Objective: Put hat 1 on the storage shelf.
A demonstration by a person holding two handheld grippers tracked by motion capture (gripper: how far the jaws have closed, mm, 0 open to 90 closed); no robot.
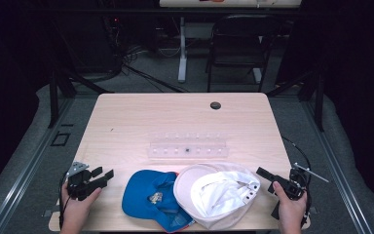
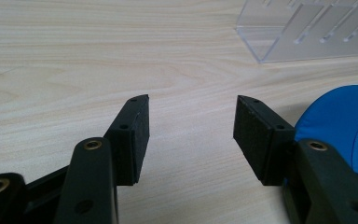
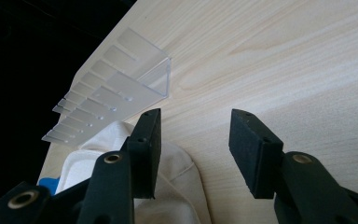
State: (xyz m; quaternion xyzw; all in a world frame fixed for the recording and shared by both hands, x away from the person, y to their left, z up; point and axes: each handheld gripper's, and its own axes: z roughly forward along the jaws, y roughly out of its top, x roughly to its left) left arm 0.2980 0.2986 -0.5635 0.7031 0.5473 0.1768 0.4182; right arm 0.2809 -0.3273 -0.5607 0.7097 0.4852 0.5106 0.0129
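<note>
A blue cap lies at the table's near edge, partly under a white cap turned inside up. Behind them stands a clear acrylic rack with slots. My left gripper rests left of the blue cap, open and holding nothing; the blue cap shows beside its right jaw and the rack farther off. My right gripper sits right of the white cap, open with nothing between its jaws; the white cap lies under its left jaw, with the rack beyond.
The light wooden table has a dark cable hole near its far edge. A black chair and a white desk leg stand beyond the table on grey carpet. Cables trail from both grippers.
</note>
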